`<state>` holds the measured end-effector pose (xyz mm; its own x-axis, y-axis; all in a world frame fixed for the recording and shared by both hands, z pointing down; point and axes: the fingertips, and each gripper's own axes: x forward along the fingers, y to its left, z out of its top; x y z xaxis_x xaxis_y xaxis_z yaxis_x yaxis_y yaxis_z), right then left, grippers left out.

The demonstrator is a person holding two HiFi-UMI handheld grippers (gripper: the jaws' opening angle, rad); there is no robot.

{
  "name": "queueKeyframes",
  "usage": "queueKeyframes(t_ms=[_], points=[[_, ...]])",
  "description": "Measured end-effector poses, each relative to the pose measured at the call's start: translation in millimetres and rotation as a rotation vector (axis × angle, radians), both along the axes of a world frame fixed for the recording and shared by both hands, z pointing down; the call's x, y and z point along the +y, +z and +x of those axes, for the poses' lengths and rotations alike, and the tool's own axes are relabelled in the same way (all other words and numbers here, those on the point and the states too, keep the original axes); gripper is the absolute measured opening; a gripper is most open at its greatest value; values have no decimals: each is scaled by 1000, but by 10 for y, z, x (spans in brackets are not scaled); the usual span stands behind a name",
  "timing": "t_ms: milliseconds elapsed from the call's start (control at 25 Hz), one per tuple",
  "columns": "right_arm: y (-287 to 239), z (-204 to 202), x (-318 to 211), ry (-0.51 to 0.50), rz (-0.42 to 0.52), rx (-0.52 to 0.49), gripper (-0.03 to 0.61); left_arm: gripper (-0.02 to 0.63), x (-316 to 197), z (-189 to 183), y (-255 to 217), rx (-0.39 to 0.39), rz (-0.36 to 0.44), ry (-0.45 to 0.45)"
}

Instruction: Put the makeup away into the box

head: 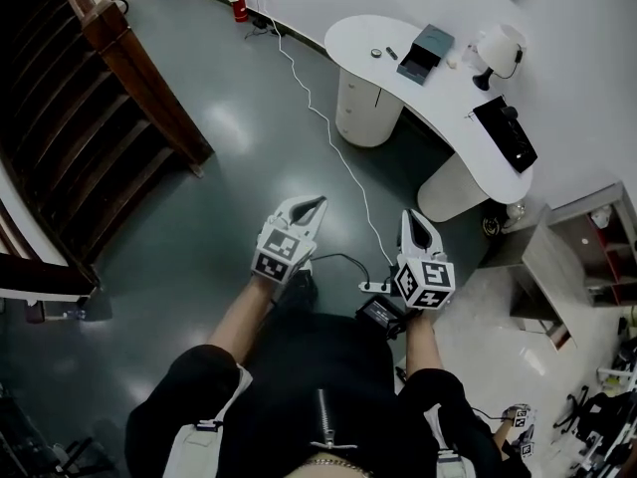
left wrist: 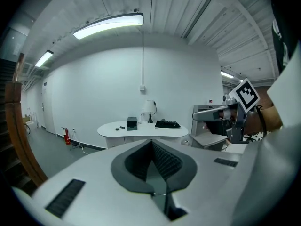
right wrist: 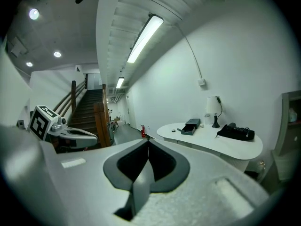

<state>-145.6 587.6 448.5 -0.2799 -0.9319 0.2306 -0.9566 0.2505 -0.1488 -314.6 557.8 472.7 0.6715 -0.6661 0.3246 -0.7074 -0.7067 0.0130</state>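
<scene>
Left claw [head: 318,204], right claw [head: 408,216] shut; squarish dark box [head: 426,52], perhaps open

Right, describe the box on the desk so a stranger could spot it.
Find the curved white desk against the wall. On it, between two tiny items and the white lamp, sits the box: teal-grey and squarish, unlike the flat black case.

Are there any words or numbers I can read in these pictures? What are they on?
No text can be read anywhere.
Cube on the left hand-held gripper and cube on the right hand-held gripper: black-and-white squares, not letters.
Small red spot on the wall: too small to read.
</scene>
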Motion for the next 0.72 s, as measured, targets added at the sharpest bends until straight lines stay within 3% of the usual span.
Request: queueKeyframes(t_ms=[720], points=[[35,-280,-1350,84,-35,-26,6,9,-1480,-270,45,-7,-29,93]])
